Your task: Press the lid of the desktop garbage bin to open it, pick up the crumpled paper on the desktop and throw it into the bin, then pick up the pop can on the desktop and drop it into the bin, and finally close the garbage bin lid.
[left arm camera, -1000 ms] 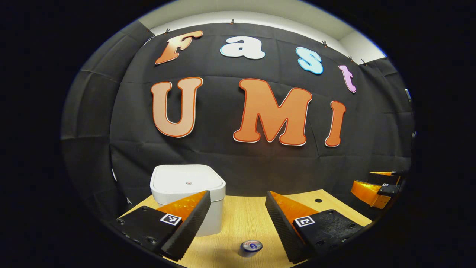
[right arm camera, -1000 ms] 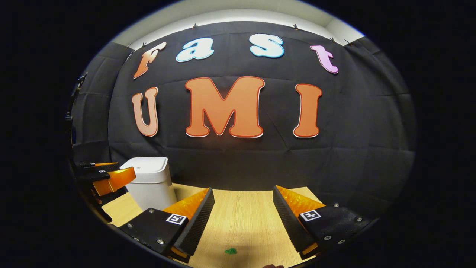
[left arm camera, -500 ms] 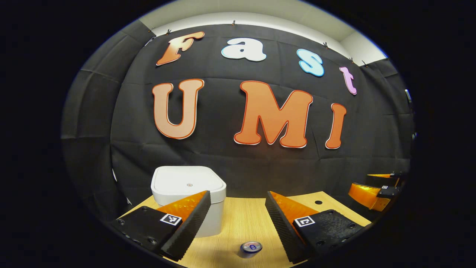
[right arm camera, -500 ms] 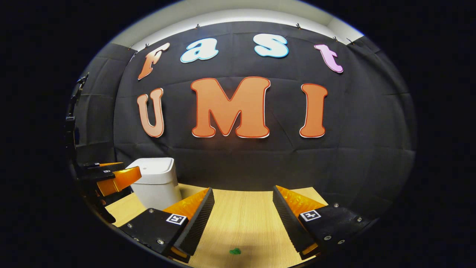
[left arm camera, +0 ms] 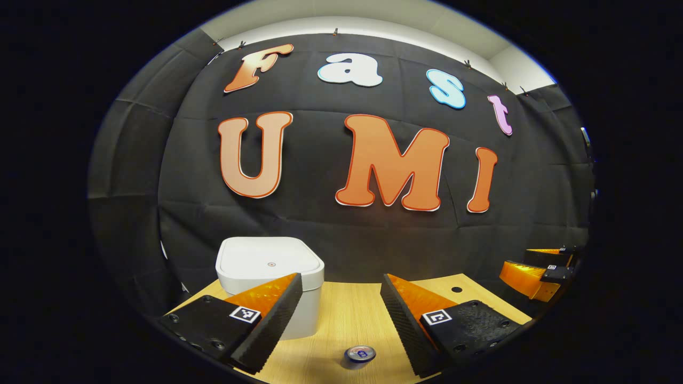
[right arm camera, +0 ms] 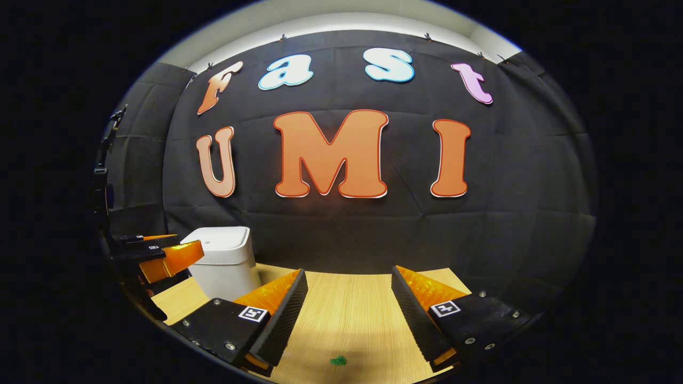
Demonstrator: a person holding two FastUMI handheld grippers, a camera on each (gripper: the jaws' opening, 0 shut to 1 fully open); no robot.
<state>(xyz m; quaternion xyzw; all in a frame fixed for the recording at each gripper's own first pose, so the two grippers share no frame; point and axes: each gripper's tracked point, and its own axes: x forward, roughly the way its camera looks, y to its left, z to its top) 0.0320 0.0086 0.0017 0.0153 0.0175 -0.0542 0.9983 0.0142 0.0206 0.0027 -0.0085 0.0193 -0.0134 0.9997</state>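
Both grippers, left (left arm camera: 341,312) and right (right arm camera: 349,314), hover wide open and empty over the counter (left arm camera: 341,314), bin (left arm camera: 269,277) shut at 11 o'clock, what looks like the can (left arm camera: 360,354) below.

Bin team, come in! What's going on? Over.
Left gripper open, right gripper open, both empty. Bin lid shut. Pop can upright on desk; green scrap below right gripper. Path clear.

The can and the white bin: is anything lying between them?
No. In the left gripper view, bare wooden table lies between the can and the bin.
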